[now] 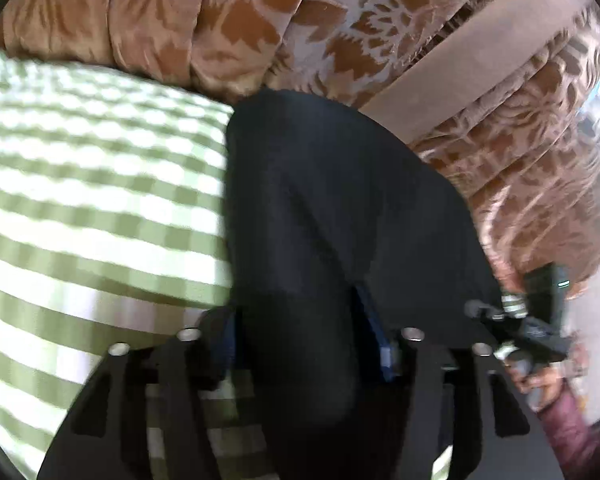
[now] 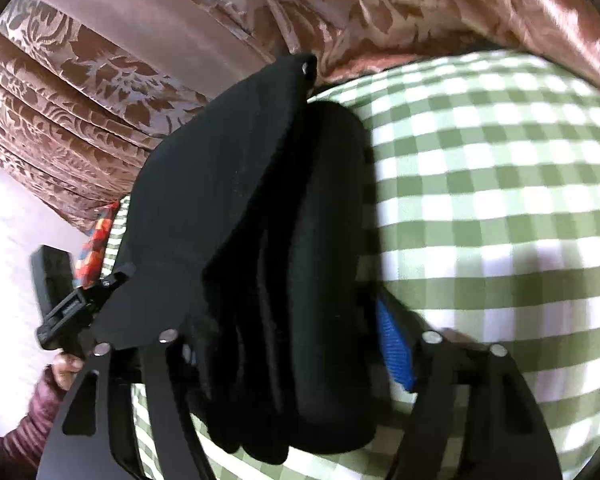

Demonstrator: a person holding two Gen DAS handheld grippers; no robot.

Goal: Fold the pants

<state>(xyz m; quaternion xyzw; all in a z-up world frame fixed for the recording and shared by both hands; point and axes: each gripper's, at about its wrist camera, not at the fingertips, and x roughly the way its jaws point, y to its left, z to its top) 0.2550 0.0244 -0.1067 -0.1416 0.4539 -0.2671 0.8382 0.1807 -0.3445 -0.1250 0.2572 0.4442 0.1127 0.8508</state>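
The black pants (image 1: 320, 200) lie folded in a thick bundle on the green-and-white checked sheet (image 1: 80, 200). My left gripper (image 1: 300, 344) straddles the near end of the bundle; its blue pad on the right shows its face, clear of the cloth, so the jaws stand open. In the right wrist view the pants (image 2: 220, 200) show several stacked layers and a flap with a rivet at the top. My right gripper (image 2: 292, 356) also stands open around the bundle, its blue pad (image 2: 396, 352) apart from the fabric and its left finger hidden behind it.
Brown floral curtains (image 1: 340, 20) hang close behind the bed (image 2: 500, 200). A hand in a maroon sleeve (image 1: 560, 420) holds the other gripper at the bundle's far side. A multicoloured cloth (image 2: 96, 240) peeks out at the bed's edge, with pale floor (image 2: 4, 240) beyond.
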